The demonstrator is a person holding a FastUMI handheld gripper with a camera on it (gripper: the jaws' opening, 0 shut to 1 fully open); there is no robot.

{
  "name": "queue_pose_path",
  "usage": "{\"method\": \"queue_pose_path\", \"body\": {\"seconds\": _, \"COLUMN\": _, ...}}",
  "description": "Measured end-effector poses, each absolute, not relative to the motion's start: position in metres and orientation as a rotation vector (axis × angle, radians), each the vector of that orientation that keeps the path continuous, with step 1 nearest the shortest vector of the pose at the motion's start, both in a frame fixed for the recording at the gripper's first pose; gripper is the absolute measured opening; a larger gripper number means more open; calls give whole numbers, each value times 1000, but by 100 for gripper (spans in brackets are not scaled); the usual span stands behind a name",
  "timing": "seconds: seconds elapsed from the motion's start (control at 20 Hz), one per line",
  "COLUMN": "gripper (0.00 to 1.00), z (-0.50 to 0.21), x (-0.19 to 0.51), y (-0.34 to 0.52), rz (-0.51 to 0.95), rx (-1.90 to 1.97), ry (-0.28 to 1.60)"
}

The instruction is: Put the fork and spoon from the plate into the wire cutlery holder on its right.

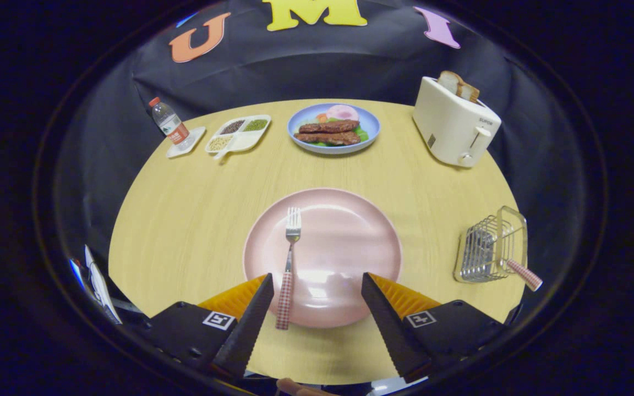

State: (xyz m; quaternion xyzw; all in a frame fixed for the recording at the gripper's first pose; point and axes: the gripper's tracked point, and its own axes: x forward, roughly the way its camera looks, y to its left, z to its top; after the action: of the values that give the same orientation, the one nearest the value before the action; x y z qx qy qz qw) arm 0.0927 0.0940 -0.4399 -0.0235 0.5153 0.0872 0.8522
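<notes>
Wooden table [185, 220]: fork [288, 264] lengthwise on plate [350, 242], tines pointing away from open tool [317, 286].

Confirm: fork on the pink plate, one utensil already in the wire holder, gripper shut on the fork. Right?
Not quite. The gripper is open, not shut on the fork: in the gripper view its fingers stand wide apart over the near edge of the pink plate, the fork's handle just inside the left finger and untouched. The rest holds: a checked handle sticks out of the wire holder.
</notes>
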Motion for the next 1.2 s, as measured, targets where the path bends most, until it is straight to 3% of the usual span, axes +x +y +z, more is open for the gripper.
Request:
{"method": "queue_pose_path", "body": {"seconds": 0.1, "gripper": 95, "z": -451, "x": 94, "y": 99, "rz": 152, "rx": -40, "ry": 1081}}
{"method": "queue_pose_path", "body": {"seconds": 0.25, "gripper": 85, "z": -468, "x": 92, "y": 107, "rz": 121, "rx": -28, "ry": 1095}}
{"method": "queue_pose_path", "body": {"seconds": 0.7, "gripper": 33, "z": -486, "x": 93, "y": 126, "rz": 130, "rx": -48, "ry": 1100}}
{"method": "queue_pose_path", "body": {"seconds": 0.85, "gripper": 9, "z": -487, "x": 95, "y": 129, "rz": 129, "rx": -41, "ry": 1099}}
{"method": "queue_pose_path", "body": {"seconds": 1.05, "gripper": 1, "z": -484, "x": 96, "y": 125, "rz": 157, "rx": -49, "ry": 1101}}
{"method": "queue_pose_path", "body": {"seconds": 1.2, "gripper": 1, "z": -472, "x": 91, "y": 118, "rz": 173, "rx": -43, "ry": 1097}}
